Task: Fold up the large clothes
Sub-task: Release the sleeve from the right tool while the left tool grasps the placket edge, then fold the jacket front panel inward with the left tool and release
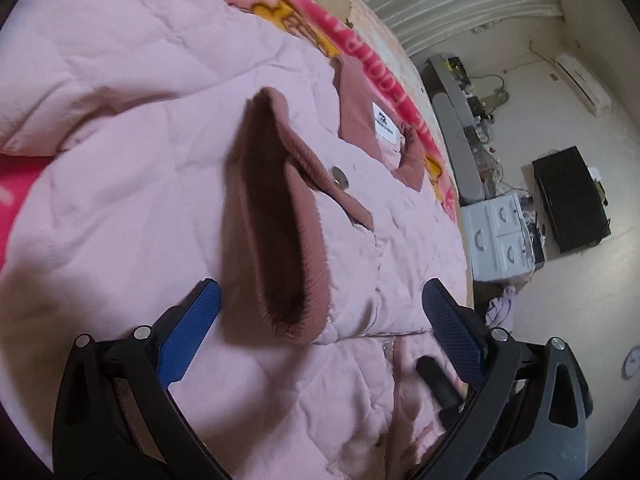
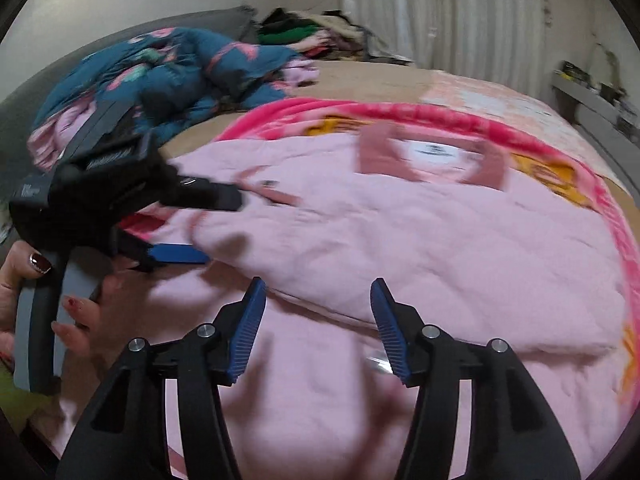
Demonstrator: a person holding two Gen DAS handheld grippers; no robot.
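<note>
The pink quilted jacket was spread flat on the bed, on top of a hot-pink blanket with yellow cartoon prints.

Starting from the left in the right wrist view: a hand with dark red nails gripped the handle of the left tool, which came in over the jacket's left edge. A teal floral quilt was bunched up behind it, with a heap of clothes further back near the curtain. In the middle, the jacket's dusty-pink collar with a white label sat at the far end, pretty blurred. The right tool hung over a folded edge of the jacket with its blue pads standing apart, nothing pinched between them.

In the left wrist view, a sleeve lay off to the left. The left tool was spread wide, and a brown fuzzy-lined cuff sat just ahead of the gap, not gripped. A metal snap button showed right beside that. Far right, past the bed edge, there were white drawers and a black box on the floor.
</note>
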